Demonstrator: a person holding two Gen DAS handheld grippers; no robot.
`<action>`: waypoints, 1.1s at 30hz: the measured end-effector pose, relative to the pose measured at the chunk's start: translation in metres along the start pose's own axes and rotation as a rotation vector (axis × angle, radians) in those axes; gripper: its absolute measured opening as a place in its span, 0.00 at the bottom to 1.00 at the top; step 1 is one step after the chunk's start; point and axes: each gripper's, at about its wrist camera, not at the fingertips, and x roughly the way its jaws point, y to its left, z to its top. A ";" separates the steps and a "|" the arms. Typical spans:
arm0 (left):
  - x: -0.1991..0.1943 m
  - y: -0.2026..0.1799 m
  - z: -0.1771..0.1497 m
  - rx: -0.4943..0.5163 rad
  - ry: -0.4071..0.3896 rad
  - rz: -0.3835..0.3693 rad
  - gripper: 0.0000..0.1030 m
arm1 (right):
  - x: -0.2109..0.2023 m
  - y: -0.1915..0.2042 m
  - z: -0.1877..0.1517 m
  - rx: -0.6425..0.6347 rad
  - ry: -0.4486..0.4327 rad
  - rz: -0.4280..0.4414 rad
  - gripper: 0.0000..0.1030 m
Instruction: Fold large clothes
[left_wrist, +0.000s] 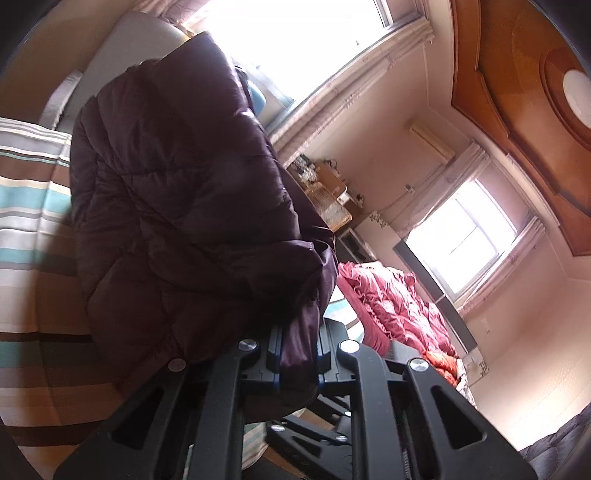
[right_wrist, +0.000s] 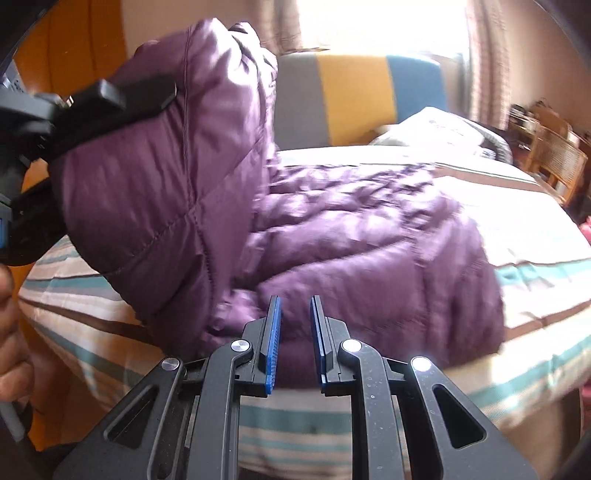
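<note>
**Folding the purple puffer: mid-fold tips**

While we've got the left gripper (left_wrist: 298, 360) pinched tight on a fold of the purple jacket (right_wrist: 351, 236), we'd carry that lifted flap across slowly and lay it flat, no bunching. Most of the jacket lies on the striped bedspread (right_wrist: 535, 236). Our right gripper (right_wrist: 295, 332) looks nearly closed with only a narrow gap and nothing clamped, hovering at the jacket's near edge. Left wrist view shows the pinch up close plus a pink quilt (left_wrist: 399, 302); right view shows the whole jacket spread out.
</note>
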 end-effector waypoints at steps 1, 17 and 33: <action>0.004 -0.001 0.001 0.005 0.009 0.004 0.11 | -0.004 -0.005 -0.003 0.012 -0.001 -0.017 0.16; 0.119 -0.037 -0.003 0.124 0.239 0.191 0.11 | -0.055 -0.119 -0.031 0.222 -0.017 -0.348 0.54; 0.170 -0.032 -0.032 0.142 0.343 0.244 0.17 | -0.056 -0.186 -0.022 0.329 0.063 -0.295 0.54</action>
